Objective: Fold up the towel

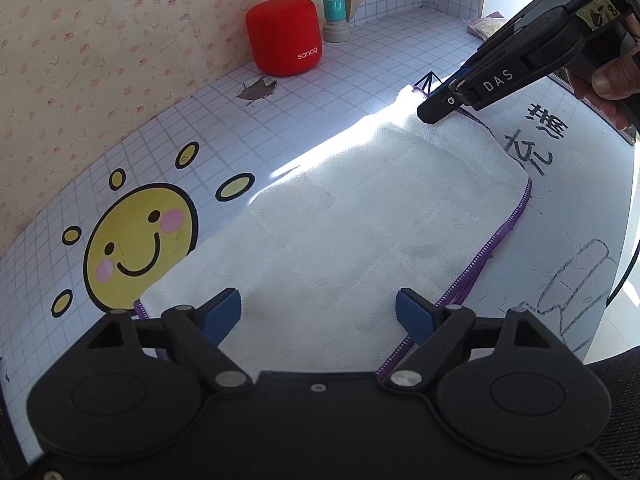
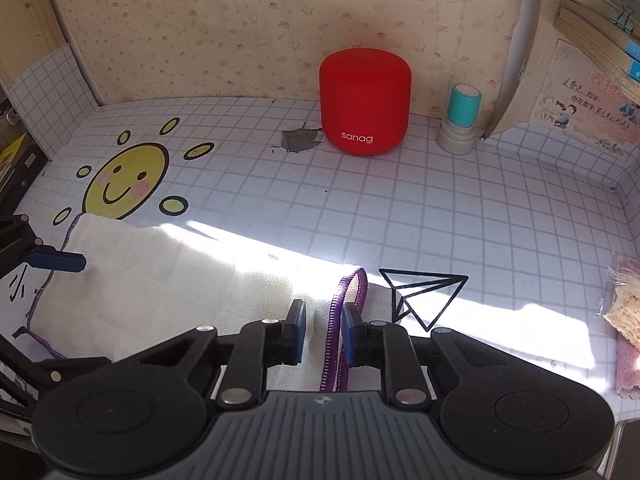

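Note:
A white towel (image 1: 360,220) with a purple stitched hem lies lengthwise on the grid-patterned table. My left gripper (image 1: 320,312) stands open over the towel's near end, its blue pads wide apart above the cloth and gripping nothing. One of its fingers (image 2: 56,261) shows at the left edge of the right wrist view. My right gripper (image 2: 324,328) has narrow jaws shut on the towel's (image 2: 160,280) far corner, and the purple hem (image 2: 338,312) arches up between the pads. In the left wrist view the right gripper (image 1: 436,108) pinches that corner, held by a hand (image 1: 612,80).
A red speaker (image 2: 365,102) and a teal-capped stamp (image 2: 460,120) stand by the back wall. A torn patch (image 2: 300,140) marks the table cover, beside a sun drawing (image 2: 124,180) and a paper-plane drawing (image 2: 424,296). A snack packet (image 2: 624,300) lies at the right edge.

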